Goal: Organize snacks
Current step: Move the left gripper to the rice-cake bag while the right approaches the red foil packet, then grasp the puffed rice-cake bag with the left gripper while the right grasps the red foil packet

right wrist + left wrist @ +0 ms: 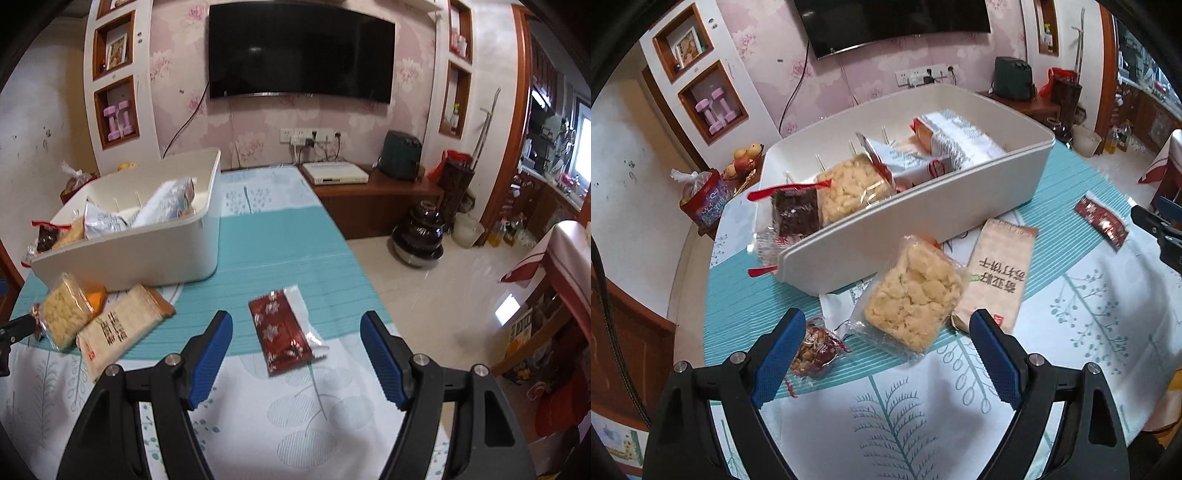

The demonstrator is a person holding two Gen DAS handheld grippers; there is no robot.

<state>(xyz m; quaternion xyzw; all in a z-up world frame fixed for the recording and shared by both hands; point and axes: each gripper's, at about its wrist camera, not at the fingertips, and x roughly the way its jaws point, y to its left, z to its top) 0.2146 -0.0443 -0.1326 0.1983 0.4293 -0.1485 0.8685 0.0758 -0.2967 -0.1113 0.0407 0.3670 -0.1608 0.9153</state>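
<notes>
A white bin on the table holds several snack packs. In front of it lie a clear pack of yellow puffed snack, a beige cracker pack and a small red nut candy. My left gripper is open, just above the near end of the yellow pack. A dark red sachet lies apart on the right. My right gripper is open, with the sachet between its fingers.
The table has a teal and white patterned cloth; its right edge drops to a tiled floor. A bagged snack pack and fruit bowl stand beyond the bin. A wooden TV cabinet and dark jar stand at the right.
</notes>
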